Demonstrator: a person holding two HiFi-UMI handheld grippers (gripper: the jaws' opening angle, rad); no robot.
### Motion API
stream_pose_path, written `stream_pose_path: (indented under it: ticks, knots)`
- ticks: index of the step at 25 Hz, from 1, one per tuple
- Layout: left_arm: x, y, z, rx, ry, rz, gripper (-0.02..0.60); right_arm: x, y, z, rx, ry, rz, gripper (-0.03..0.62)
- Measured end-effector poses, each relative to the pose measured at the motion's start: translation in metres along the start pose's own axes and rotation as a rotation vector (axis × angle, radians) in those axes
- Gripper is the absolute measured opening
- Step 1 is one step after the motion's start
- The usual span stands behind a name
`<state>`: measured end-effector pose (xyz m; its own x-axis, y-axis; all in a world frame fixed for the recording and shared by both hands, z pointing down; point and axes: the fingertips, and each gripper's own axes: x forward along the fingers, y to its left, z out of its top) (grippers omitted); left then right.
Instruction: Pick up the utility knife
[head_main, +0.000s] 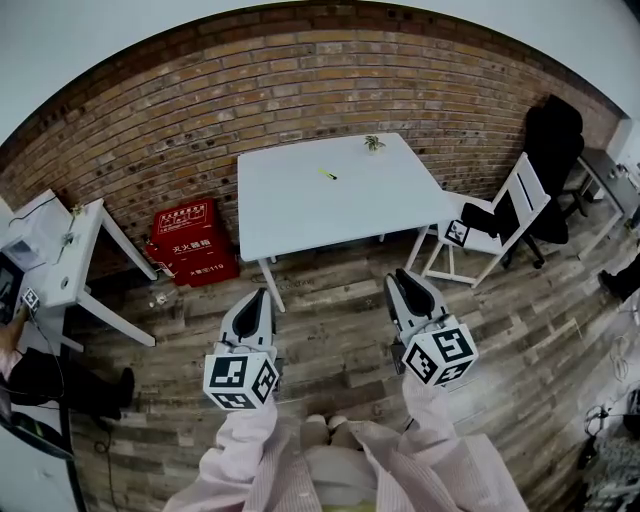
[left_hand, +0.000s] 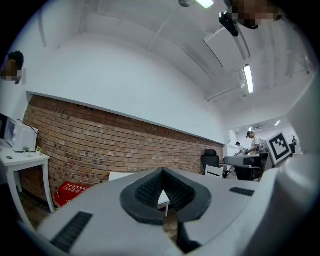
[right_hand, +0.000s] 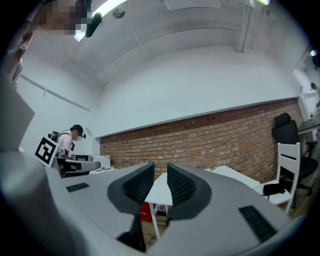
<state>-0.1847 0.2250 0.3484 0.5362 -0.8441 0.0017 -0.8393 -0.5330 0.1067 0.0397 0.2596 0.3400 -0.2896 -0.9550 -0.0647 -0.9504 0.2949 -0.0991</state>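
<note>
Desk (head_main: 300, 215): utility knife (head_main: 328, 174) near the middle, tiny, unclear; red box (head_main: 190, 240) below left edge.
Left gripper (left_hand: 161, 172): jaws together, empty.
Right gripper (right_hand: 160, 175): narrow gap, empty.

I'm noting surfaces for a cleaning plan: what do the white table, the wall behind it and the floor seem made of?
Table: smooth matte white top, likely painted wood or laminate; no grain shows.
Wall: bare red-brown brick, pale mortar lines visible.
Floor: planks with mixed brown-grey grain, wood or wood-look laminate; cannot tell which.
</note>
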Motion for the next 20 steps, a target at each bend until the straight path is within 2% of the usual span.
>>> stream_pose_path:
  ticks: [11,20]
  knots:
    - [0.018,0.001,-0.009,-0.025,0.016,0.019,-0.009,0.014,-0.020,-0.009,0.028,0.022,-0.002,0.148]
    - [0.060,0.017,-0.018,-0.027,0.028,0.016,-0.008,0.053,-0.046,-0.017,0.014,0.050,-0.010,0.152]
